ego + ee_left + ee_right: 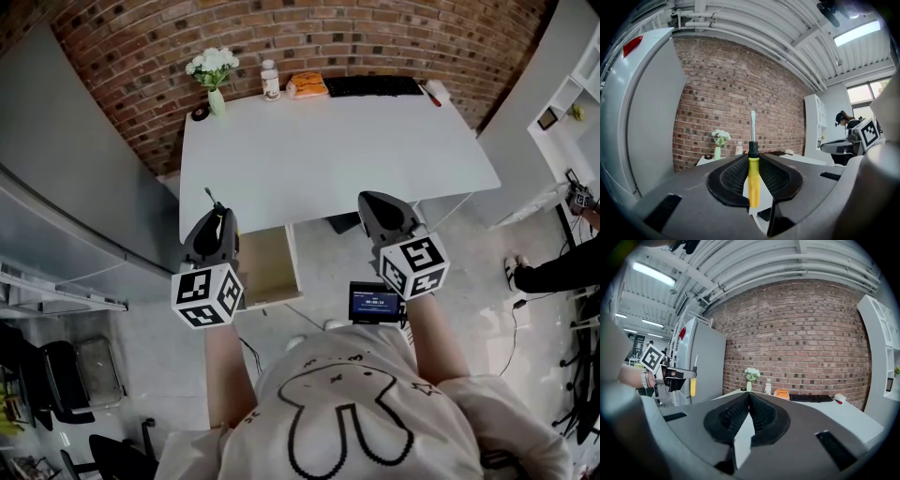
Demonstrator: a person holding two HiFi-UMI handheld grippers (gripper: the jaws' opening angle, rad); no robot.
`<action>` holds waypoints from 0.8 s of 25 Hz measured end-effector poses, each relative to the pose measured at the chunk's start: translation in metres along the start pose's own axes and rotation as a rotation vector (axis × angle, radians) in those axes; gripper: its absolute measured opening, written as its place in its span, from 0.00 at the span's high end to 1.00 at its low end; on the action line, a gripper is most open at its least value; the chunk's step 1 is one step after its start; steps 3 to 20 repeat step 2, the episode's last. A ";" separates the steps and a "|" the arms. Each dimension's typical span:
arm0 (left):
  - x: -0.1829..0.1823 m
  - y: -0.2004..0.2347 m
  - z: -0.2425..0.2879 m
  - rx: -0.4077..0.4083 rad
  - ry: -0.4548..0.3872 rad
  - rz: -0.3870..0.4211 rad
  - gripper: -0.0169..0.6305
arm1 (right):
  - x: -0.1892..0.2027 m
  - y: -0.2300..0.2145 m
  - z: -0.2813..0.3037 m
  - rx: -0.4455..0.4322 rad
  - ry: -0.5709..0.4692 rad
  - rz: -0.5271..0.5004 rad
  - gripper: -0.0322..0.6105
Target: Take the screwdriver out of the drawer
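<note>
A screwdriver with a yellow handle and a black collar stands upright between the jaws of my left gripper, which is shut on the handle. Its metal shaft points straight up. In the head view the left gripper hovers at the table's front left corner with the shaft tip sticking out. The wooden drawer beside it stands pulled out from under the table. My right gripper is shut with nothing in it, level at the table's front edge; its pads meet at the tip.
The white table carries a vase of flowers, a bottle, an orange object and a keyboard along the brick wall. A grey cabinet stands left, a white shelf right. A small screen hangs at my chest.
</note>
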State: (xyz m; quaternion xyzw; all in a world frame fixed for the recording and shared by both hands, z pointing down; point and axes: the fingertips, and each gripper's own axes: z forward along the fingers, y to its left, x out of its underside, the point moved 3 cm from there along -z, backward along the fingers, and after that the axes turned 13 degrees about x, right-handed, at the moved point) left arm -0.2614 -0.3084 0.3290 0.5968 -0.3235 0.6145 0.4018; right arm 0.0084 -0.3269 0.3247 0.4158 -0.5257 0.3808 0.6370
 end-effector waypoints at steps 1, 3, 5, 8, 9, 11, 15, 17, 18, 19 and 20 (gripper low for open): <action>0.000 -0.001 0.001 0.001 0.001 0.000 0.85 | 0.001 -0.001 -0.001 0.000 0.001 -0.001 0.92; 0.000 -0.002 0.001 0.002 0.002 -0.001 0.85 | 0.001 -0.002 -0.001 0.001 0.003 -0.001 0.92; 0.000 -0.002 0.001 0.002 0.002 -0.001 0.85 | 0.001 -0.002 -0.001 0.001 0.003 -0.001 0.92; 0.000 -0.002 0.001 0.002 0.002 -0.001 0.85 | 0.001 -0.002 -0.001 0.001 0.003 -0.001 0.92; 0.000 -0.002 0.001 0.002 0.002 -0.001 0.85 | 0.001 -0.002 -0.001 0.001 0.003 -0.001 0.92; 0.000 -0.002 0.001 0.002 0.002 -0.001 0.85 | 0.001 -0.002 -0.001 0.001 0.003 -0.001 0.92; 0.000 -0.002 0.001 0.002 0.002 -0.001 0.85 | 0.001 -0.002 -0.001 0.001 0.003 -0.001 0.92; 0.000 -0.002 0.001 0.002 0.002 -0.001 0.85 | 0.001 -0.002 -0.001 0.001 0.003 -0.001 0.92; 0.000 -0.002 0.001 0.002 0.002 -0.001 0.85 | 0.001 -0.002 -0.001 0.001 0.003 -0.001 0.92; 0.000 -0.002 0.001 0.002 0.002 -0.001 0.85 | 0.001 -0.002 -0.001 0.001 0.003 -0.001 0.92; 0.000 -0.002 0.001 0.002 0.002 -0.001 0.85 | 0.001 -0.002 -0.001 0.001 0.003 -0.001 0.92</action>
